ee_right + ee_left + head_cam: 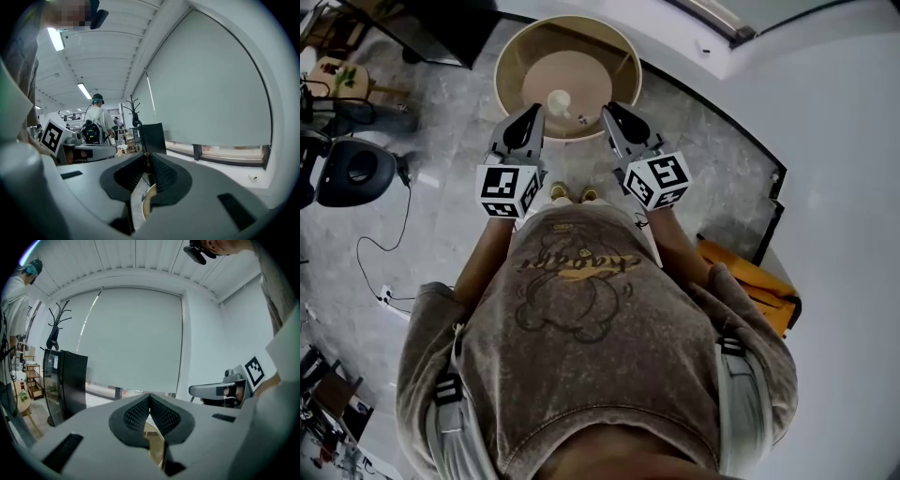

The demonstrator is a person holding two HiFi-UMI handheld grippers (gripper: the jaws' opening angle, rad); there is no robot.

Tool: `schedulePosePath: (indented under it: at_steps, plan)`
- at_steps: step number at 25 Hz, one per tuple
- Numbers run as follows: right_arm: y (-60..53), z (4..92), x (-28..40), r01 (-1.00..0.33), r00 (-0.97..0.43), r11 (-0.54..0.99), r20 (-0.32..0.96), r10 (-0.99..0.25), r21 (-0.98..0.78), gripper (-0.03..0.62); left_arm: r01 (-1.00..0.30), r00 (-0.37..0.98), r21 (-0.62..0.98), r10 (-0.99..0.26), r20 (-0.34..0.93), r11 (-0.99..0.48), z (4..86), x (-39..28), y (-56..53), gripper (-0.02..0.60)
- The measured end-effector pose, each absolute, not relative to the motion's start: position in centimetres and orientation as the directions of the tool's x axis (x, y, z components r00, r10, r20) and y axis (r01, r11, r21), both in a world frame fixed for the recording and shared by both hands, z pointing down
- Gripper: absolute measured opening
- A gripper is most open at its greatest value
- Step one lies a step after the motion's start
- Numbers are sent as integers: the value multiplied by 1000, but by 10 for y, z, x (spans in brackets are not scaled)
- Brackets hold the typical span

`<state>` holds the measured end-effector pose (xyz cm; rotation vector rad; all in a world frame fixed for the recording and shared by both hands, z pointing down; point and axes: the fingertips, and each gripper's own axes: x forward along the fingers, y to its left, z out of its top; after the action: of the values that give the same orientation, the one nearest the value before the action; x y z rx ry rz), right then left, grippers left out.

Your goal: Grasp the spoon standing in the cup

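Nothing was grasped here, and the task had barely begun. The small white round cup [560, 101] stood on the round table with a pale wooden rim and brown top [591, 75], untouched, with neither tool on it.

The grey left gripper [534, 112] was held out in front of the person's body, and in its own view [150, 397] the 2 ribbed black pads met at the tips with nothing between them. The grey right gripper [609, 112] matched it. Its jaws stood drawn in to a narrow point in its own view too [146, 159], again with nothing gripped.

From the head view, the cup sat between the 2 gripper tips and a little beyond them, near the table's near edge. It was closer to the left tip than to the right, and apart from both. The spoon was probably the pale shape inside the cup's mouth, but the head view was too small to tell handle from bowl. Neither gripper view showed the cup at all, only a sliver of the table's wooden rim below the closed pads.

Still to do was everything that counted: pick 1 gripper, open its jaws, bring it down over the cup, line the pads up on either side of the spoon's handle and close. With both grippers pointing nearly level over the table, the chosen 1 would also need to tip down toward the cup.
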<state>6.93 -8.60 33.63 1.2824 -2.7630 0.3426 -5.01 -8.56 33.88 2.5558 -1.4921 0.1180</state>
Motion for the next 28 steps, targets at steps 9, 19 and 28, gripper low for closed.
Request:
schedulePosePath:
  at_steps: [9,19,28]
  plan:
    - [-78,331,79,-752,-660,647,153,-736,-128,60,-893,450,77,-885,118,-444,325,-49,-75,9]
    - [-71,328,77,-755,-656,641,150,-740,-137,60,-903,430,59,-895,117,-426,319,-54,-64,9]
    - [-62,324,80,-759,-651,634,144,-745,-149,60,-905,426,69,-896,124,-420,318,-54,-52,9]
